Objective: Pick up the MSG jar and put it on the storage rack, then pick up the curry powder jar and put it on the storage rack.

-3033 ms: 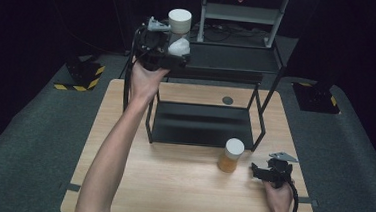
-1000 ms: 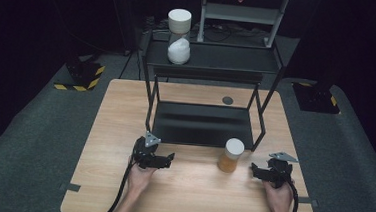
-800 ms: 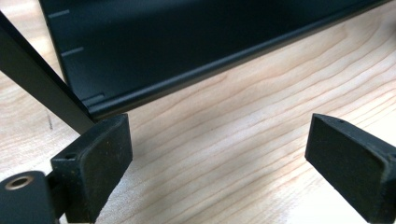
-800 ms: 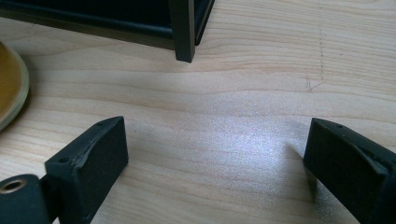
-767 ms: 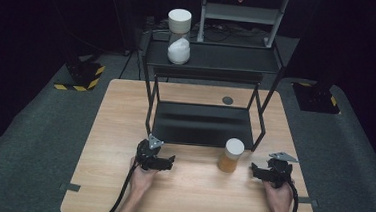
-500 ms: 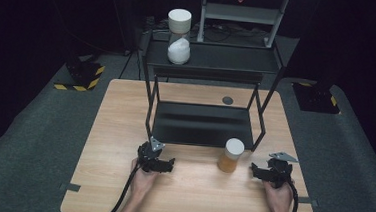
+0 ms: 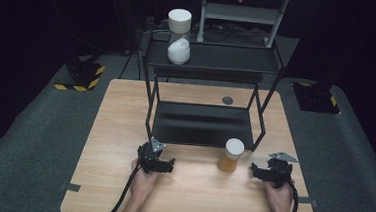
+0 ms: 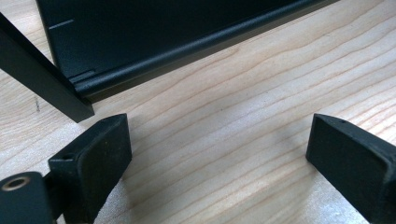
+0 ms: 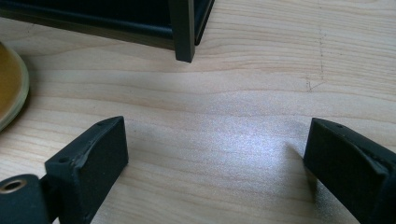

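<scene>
Between amber jar (image 7: 231, 156) and table (image 7: 126, 106) edge, right gripper (image 7: 270, 173) rests agape.

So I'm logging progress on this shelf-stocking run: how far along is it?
Done: a white-filled jar stands on the rack's top shelf. In hand: nothing; the left gripper and right gripper both rest open on the table, bare wood between their fingers. Probably left: the amber jar stands on the table in front of the rack, beside the right gripper, untouched.
</scene>
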`<state>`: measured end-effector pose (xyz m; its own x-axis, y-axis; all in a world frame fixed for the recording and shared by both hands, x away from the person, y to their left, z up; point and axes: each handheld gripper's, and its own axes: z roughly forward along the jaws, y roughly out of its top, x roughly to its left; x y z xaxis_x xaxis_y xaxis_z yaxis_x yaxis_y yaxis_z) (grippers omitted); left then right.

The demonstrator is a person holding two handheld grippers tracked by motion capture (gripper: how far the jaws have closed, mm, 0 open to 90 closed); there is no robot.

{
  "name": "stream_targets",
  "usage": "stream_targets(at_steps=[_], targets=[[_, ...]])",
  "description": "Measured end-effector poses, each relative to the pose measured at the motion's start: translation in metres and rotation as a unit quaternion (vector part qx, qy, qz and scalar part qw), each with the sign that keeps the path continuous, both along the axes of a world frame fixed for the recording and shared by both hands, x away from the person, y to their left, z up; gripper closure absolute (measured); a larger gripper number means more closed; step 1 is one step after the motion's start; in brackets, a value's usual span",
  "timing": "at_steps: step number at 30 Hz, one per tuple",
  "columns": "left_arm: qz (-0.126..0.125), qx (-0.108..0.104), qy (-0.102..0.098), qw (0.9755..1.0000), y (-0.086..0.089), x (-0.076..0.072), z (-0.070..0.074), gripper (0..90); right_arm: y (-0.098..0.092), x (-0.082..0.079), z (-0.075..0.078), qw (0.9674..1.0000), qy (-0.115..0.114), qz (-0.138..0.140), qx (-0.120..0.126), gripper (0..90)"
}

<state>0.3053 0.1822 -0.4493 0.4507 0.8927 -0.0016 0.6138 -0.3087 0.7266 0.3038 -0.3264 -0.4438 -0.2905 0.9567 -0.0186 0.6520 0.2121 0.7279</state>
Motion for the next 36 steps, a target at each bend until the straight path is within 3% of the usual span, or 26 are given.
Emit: stream_targets(at_steps=[21,28,36], targets=[[0.001,0.0,0.0,1.0,-0.001,0.0,0.0,6.3,-0.001,0.001,0.001,1.0,0.003,0.005,0.001,3.4],[0.0,-0.002,0.001,1.0,0.0,0.001,0.0,6.1,-0.011,-0.002,0.002,0.9991,0.008,0.04,0.013,2.6],[0.0,-0.002,0.002,1.0,0.0,0.001,0.0,6.1,-0.018,-0.013,0.005,0.9958,0.004,0.086,0.029,2.8]])
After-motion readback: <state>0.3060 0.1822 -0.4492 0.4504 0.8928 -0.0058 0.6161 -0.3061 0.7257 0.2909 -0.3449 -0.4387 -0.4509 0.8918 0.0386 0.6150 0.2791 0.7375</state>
